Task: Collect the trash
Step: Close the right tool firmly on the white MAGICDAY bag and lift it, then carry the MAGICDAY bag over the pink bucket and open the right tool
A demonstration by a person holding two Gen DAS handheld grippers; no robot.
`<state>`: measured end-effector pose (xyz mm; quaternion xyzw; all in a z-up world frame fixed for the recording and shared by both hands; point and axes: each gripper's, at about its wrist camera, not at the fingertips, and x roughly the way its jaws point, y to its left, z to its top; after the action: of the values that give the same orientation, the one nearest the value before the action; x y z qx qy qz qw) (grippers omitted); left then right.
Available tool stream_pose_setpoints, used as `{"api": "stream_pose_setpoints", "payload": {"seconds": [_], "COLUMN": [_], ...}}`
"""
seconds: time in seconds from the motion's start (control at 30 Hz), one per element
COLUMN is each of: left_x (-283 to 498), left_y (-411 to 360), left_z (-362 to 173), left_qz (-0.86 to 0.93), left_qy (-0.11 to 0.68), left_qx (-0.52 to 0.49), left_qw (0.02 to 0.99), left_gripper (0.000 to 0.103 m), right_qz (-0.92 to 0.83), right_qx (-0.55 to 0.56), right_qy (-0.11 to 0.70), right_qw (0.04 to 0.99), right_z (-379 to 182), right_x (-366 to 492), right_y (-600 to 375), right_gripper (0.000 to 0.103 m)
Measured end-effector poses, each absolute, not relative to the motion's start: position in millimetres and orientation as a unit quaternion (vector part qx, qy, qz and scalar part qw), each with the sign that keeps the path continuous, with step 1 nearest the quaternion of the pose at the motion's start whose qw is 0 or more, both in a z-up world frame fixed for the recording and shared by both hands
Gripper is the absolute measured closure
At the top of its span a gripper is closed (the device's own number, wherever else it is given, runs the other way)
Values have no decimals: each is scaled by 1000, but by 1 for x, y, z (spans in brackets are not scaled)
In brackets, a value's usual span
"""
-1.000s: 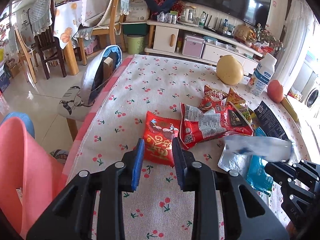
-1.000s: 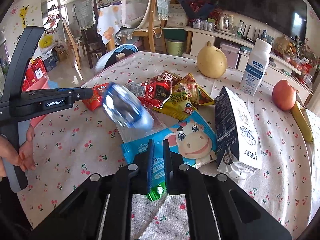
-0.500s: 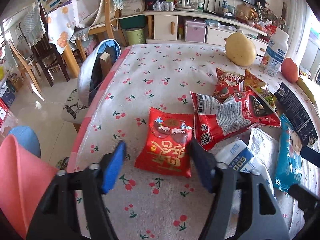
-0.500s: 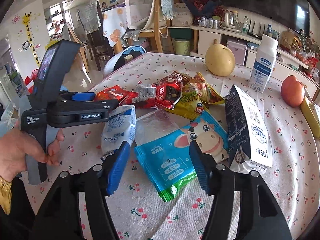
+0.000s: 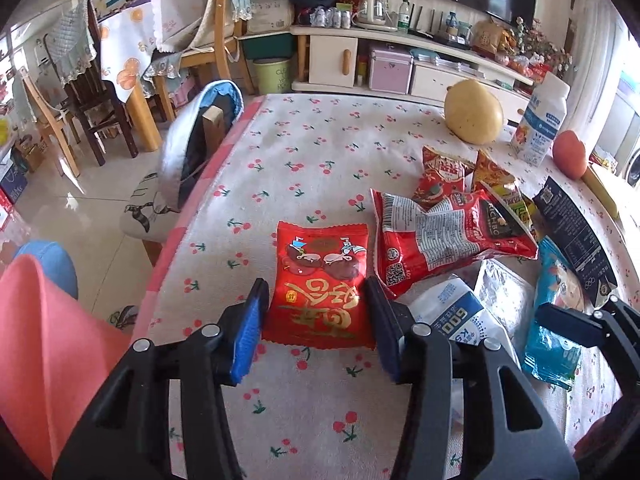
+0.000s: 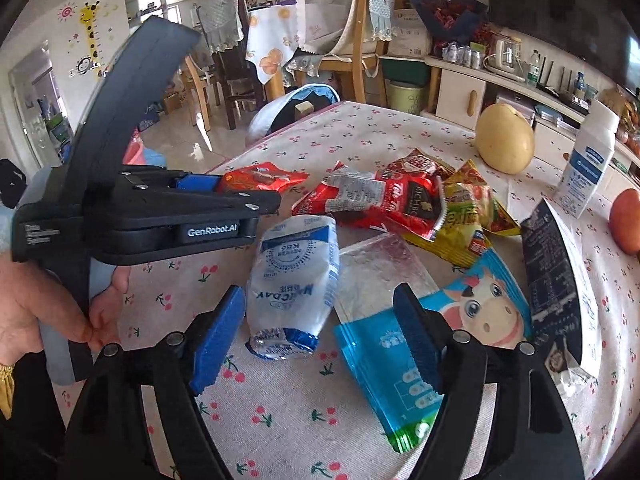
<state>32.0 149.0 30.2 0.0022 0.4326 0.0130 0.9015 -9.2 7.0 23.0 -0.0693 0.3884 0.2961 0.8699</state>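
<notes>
Snack wrappers lie on the cherry-print tablecloth (image 5: 320,148). My left gripper (image 5: 316,322) is open, its blue pads on either side of a small red packet (image 5: 320,284) without squeezing it. My right gripper (image 6: 320,338) is open above a white and blue pouch (image 6: 294,280) that lies on the cloth, and a blue cow-print wrapper (image 6: 424,344) lies under its right finger. A large red wrapper (image 5: 436,236), a yellow wrapper (image 6: 464,216) and a clear bag (image 6: 380,268) lie behind. The left gripper also shows in the right wrist view (image 6: 240,196).
A yellow melon (image 5: 474,112), a white milk bottle (image 5: 540,120), an orange fruit (image 5: 570,154) and a dark carton (image 6: 560,276) stand at the right. A chair with a bag (image 5: 192,148) is at the table's left edge. A pink bin (image 5: 48,344) sits low left.
My right gripper has opened and let go of the blue cow-print wrapper. The white and blue pouch came down onto the cloth. My left gripper opened and moved up around the small red packet.
</notes>
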Motion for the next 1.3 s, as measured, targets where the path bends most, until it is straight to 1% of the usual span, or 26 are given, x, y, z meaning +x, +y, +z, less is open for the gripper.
{"api": "stream_pose_setpoints", "payload": {"seconds": [0.03,0.13,0.23,0.3,0.33,0.5,0.73,1.07,1.3], "left_x": [30,21,10,4,1,-24,-32,-39,-49], "left_y": [151,158,163,168,172,187,200,230,272], "left_z": [32,38,45,49,52,64,81,100,114], "left_qz": [18,31,42,47,50,65,71,109,179], "left_qy": [430,425,418,416,416,402,374,341,320], "left_qx": [0,-10,-12,-25,-34,-62,-81,-103,-117], "left_qw": [903,905,907,908,907,911,921,928,923], "left_gripper": [52,52,52,52,52,52,52,52,52], "right_qz": [300,297,290,286,284,273,259,264,300], "right_qx": [-75,-91,-102,-109,-113,-128,-115,-72,-36], "right_qy": [393,399,400,399,399,391,372,349,335], "right_qw": [866,863,863,864,865,870,884,896,892], "right_z": [22,21,18,17,15,15,19,54,84], "right_x": [-7,-2,1,0,-1,-2,-10,-24,-31], "right_y": [12,23,30,33,33,33,24,31,69], "right_gripper": [27,31,40,42,45,46,46,46,46]}}
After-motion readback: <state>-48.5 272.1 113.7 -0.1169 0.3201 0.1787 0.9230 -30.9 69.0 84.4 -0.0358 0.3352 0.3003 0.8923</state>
